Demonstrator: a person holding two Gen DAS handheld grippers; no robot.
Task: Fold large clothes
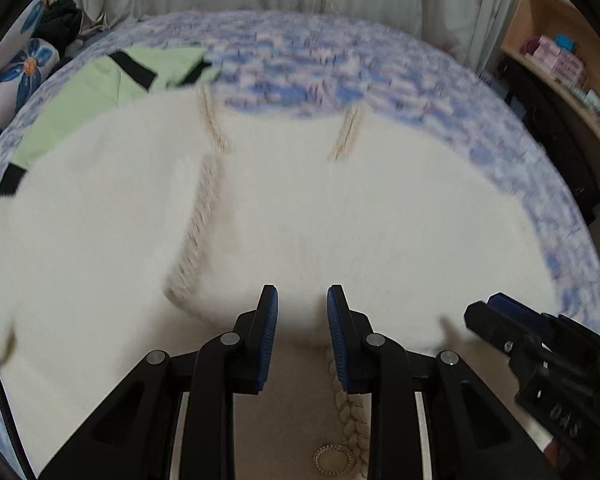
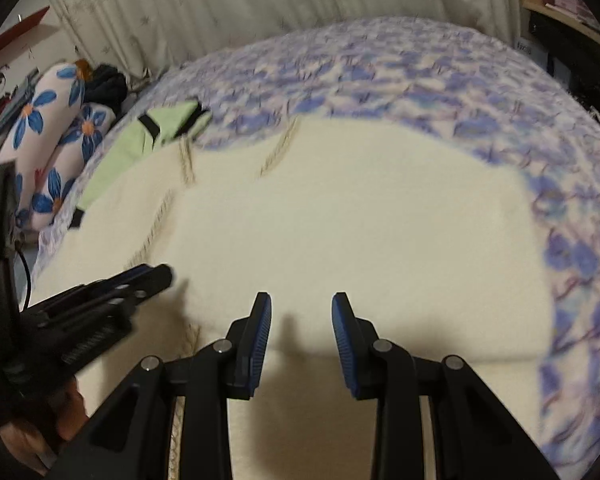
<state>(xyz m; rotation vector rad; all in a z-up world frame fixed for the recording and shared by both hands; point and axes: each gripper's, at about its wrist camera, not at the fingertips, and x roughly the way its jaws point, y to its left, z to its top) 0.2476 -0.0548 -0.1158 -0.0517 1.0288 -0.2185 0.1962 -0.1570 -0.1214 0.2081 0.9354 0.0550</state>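
Cream fleece garment spread flat across bed, filling most of both wrist views; braided beige trim running along its folded edges, with two short lengths angled near far hem. Small metallic ring lying on fleece at lower edge of left wrist view, beside braid. Blue and lilac patterned bedspread exposed beyond garment on far and right sides. Pale green garment with black bands lying at far left, partly tucked under cream fleece. Flower-print pillows and dark bundle of cloth at head of bed, against pleated curtain. Wooden shelf with small boxes at right.

Left tongs standing apart over near part of garment, blue pads facing each other, nothing clamped between them, fleece visible in gap. Right tongs likewise parted above cream fabric, pads clear of cloth, casting shadow onto it. Each pair seen sidelong in other camera: right tongs at lower right of left wrist view, left tongs at lower left of right wrist view, with part of a hand beneath. Background motion-blurred in both views
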